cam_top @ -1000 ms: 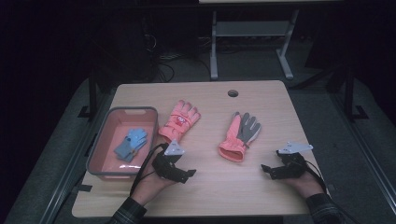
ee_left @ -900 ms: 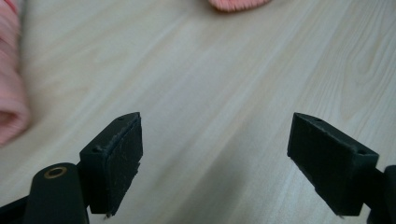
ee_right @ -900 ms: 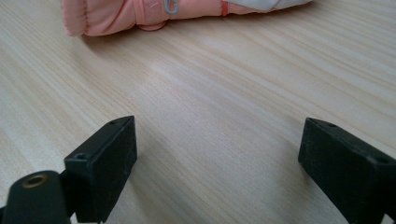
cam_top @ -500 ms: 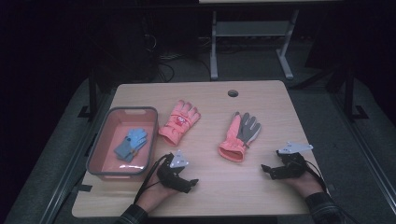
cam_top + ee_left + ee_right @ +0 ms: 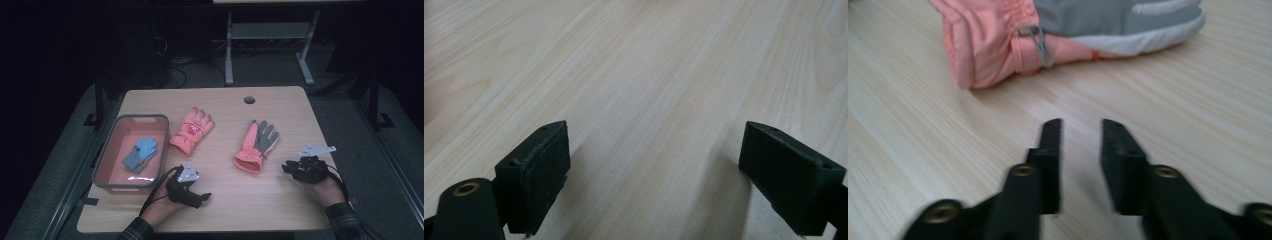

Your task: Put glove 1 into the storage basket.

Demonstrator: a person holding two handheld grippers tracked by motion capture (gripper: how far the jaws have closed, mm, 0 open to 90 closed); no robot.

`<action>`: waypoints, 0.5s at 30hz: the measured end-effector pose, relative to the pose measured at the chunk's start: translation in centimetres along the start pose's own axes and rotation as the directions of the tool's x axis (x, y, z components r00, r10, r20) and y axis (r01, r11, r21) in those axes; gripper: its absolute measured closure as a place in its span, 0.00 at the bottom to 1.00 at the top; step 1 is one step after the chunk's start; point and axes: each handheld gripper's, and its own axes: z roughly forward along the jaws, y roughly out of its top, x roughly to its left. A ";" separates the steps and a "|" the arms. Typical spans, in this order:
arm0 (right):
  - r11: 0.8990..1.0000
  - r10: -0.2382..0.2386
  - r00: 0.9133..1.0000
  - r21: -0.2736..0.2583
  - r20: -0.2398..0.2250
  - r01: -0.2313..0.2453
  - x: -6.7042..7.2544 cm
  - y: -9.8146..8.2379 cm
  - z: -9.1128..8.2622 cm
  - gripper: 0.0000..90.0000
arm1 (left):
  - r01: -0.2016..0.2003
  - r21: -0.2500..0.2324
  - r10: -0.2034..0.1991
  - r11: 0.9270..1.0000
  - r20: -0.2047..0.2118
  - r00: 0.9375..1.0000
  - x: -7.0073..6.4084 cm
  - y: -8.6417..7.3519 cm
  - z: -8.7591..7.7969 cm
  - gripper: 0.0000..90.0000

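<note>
— Which glove [image 5: 256,148] is the nearer one to be picked up?

— The orange-and-grey one in the middle of the table [image 5: 280,197]. It lies at about nine to ten o'clock from the right gripper [image 5: 286,167], near but not touching. In the right gripper view its orange cuff [image 5: 983,42] sits straight ahead of the jaws, toward twelve o'clock.

— How does it lie?

— Its long axis runs from the cuff at seven o'clock to the fingers at one o'clock, so the cuff end faces the person and is the closest part to the right hand.

— And the jaws?

— The right ones have just been closing and stand with a narrow gap, nothing between them. The left gripper [image 5: 206,197] rests low at the near edge, jaws spread wide over bare wood — empty too.

— The other gloves?

— A second orange glove [image 5: 191,131] lies at twelve o'clock from the left gripper, well apart. A small blue pair [image 5: 140,154] sits inside the red bin [image 5: 118,131] at ten o'clock.

— So which hand goes?

— Likely the right; it is clearly nearer, and would need to reopen before reaching the cuff.
</note>
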 end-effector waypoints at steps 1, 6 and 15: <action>1.000 -0.005 1.000 0.006 -0.003 0.005 0.1 0.3 0.0 0.94 | -0.002 -0.001 0.002 1.000 0.000 1.000 0.0 0.0 0.0 0.14; 0.999 -0.033 0.999 -0.013 -0.031 0.033 0.6 2.1 0.3 1.00 | -0.007 0.005 0.007 1.000 0.002 1.000 0.0 -0.1 -0.1 0.14; 0.997 -0.044 0.997 -0.066 -0.069 0.040 1.0 5.8 2.3 1.00 | -0.006 0.002 0.006 1.000 0.001 1.000 0.0 -0.1 -0.1 0.14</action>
